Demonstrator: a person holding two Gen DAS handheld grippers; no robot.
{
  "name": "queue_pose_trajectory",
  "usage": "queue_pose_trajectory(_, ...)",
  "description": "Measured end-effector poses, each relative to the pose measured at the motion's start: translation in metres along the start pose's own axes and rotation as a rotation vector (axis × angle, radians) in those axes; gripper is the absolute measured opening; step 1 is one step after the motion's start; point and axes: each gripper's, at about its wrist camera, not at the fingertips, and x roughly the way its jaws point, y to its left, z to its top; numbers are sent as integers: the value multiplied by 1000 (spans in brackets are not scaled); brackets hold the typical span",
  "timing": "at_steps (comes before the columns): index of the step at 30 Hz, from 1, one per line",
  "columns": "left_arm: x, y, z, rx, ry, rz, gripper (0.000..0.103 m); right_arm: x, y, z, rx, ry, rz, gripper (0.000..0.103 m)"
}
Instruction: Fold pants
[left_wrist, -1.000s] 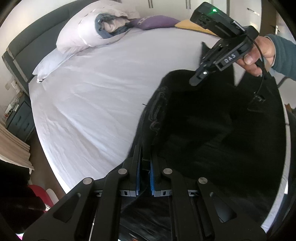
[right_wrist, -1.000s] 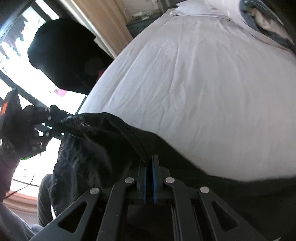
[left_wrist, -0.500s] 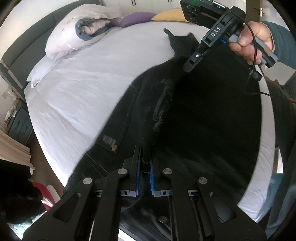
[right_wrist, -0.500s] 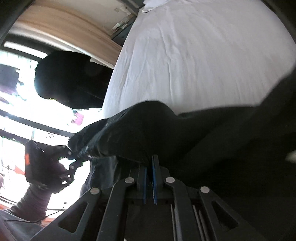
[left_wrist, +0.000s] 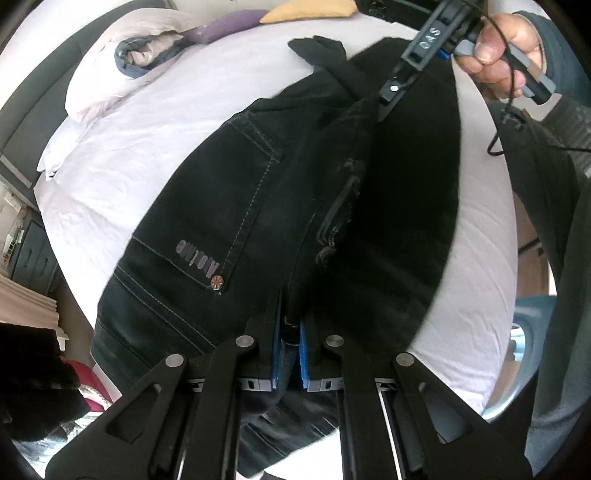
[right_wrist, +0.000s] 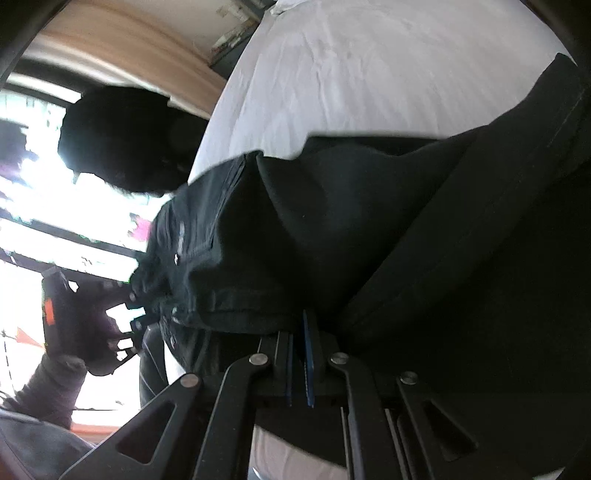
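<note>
The black jeans (left_wrist: 258, 206) are stretched over the white bed (left_wrist: 177, 110), back pocket with a logo facing up. My left gripper (left_wrist: 290, 332) is shut on the jeans' near edge by the waistband. My right gripper (left_wrist: 384, 99) shows in the left wrist view, shut on the far part of the jeans. In the right wrist view my right gripper (right_wrist: 299, 354) pinches the black cloth (right_wrist: 332, 221), and my left gripper (right_wrist: 133, 306) holds the other end at the left.
Pillows (left_wrist: 122, 66) and purple and yellow cushions (left_wrist: 225, 26) lie at the bed's head. A nightstand (left_wrist: 29, 251) stands at the left. A bright window (right_wrist: 55, 221) and a dark hanging shape (right_wrist: 125, 140) are beyond the bed's edge.
Both grippers have carried the jeans out over the bed and spread them; the back pocket side has come into view and more cloth covers the sheet.
</note>
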Motion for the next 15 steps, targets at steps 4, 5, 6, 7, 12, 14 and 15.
queue_pose_trajectory(4, 8, -2, -3, 5, 24, -3, 7, 9, 2, -28, 14, 28, -19, 6)
queue_pose_trajectory(5, 10, -4, -1, 12, 26, -2, 7, 14, 6, -31, -1, 29, -45, 6)
queue_pose_trajectory(6, 10, -6, 0, 22, 27, 1, 7, 16, 9, -32, -19, 28, -66, 6)
queue_pose_trajectory(7, 9, -11, -2, 38, 30, 6, 7, 22, 21, -29, -60, 28, -108, 6)
queue_pose_trajectory(12, 4, -22, -2, 78, 33, 10, 7, 31, 69, -34, -256, 31, -293, 6)
queue_pose_trajectory(14, 2, -21, -8, 78, 29, 8, 7, 31, 81, -35, -306, 30, -330, 6)
queue_pose_trajectory(15, 1, -21, -9, 75, 28, 2, 7, 29, 84, -37, -313, 29, -332, 6)
